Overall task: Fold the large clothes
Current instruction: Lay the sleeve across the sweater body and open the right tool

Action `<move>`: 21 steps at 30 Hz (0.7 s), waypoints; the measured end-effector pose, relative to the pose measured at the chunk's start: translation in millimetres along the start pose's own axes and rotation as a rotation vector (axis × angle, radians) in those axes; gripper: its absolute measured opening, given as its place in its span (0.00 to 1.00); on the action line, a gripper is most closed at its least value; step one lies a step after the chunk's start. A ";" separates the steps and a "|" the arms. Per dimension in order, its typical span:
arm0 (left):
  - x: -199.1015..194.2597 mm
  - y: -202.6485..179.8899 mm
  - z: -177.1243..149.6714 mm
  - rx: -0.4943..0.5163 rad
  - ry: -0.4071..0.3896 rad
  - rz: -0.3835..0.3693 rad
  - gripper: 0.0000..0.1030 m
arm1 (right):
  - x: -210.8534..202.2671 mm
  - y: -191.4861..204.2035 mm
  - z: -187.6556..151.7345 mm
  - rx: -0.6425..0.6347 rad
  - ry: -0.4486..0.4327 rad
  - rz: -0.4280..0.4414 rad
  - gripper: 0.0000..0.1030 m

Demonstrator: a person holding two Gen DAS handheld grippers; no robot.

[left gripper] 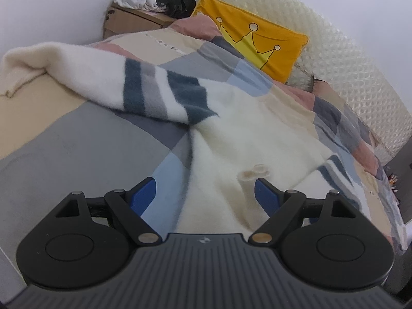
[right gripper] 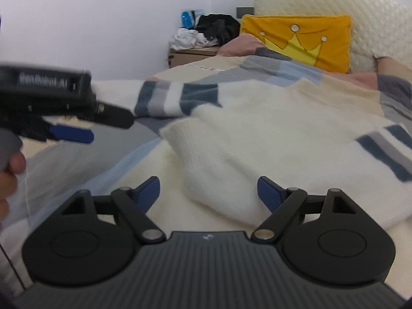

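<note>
Both your grippers stand wide apart and empty: left gripper (left gripper: pixel 204 190) over the sweater (left gripper: pixel 239 139) hem, right gripper (right gripper: pixel 207 189) before its folded bulk. Sweater sprawls across the bed (left gripper: pixel 77 139), one striped sleeve (left gripper: pixel 159 90) toward ten o'clock, likely awaiting its fold.

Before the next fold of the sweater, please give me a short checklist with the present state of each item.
1. Left gripper open and empty: ok.
2. Right gripper open, nothing pinched: ok.
3. Sweater lies on the bed cover: ok.
4. Left sleeve spread out, not yet folded in: not ok.
5. Hem flat: not ok, it is bunched.
6. Pillow clear of the sweater: ok.
</note>
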State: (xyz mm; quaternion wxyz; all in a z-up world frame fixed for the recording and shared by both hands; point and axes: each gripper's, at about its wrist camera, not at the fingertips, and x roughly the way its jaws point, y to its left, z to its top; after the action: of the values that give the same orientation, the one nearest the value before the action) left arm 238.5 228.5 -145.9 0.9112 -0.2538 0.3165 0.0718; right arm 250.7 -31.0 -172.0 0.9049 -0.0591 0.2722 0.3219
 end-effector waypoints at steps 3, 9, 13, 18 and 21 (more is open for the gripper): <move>4.7 -2.4 -2.5 -0.002 0.016 -0.015 0.84 | -5.1 -17.4 11.8 0.088 -0.007 -0.015 0.82; 15.3 -3.0 -4.7 -0.047 0.048 -0.085 0.83 | 16.5 -59.5 12.3 0.262 0.046 0.016 0.81; 25.4 -6.0 -7.1 -0.046 0.074 -0.115 0.66 | 36.1 -71.7 9.2 0.339 0.072 0.081 0.70; 38.8 0.3 -11.7 -0.114 0.136 -0.203 0.36 | 47.1 -63.6 12.1 0.292 0.087 0.130 0.37; 45.4 4.2 -13.2 -0.156 0.165 -0.228 0.31 | 41.4 -54.6 11.1 0.219 0.110 0.138 0.26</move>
State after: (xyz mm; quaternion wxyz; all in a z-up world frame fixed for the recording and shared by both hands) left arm 266.1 224.1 -184.4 0.8618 -0.3631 0.3530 -0.0290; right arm 316.1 -48.0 -188.3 0.8653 0.0415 0.3583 0.3481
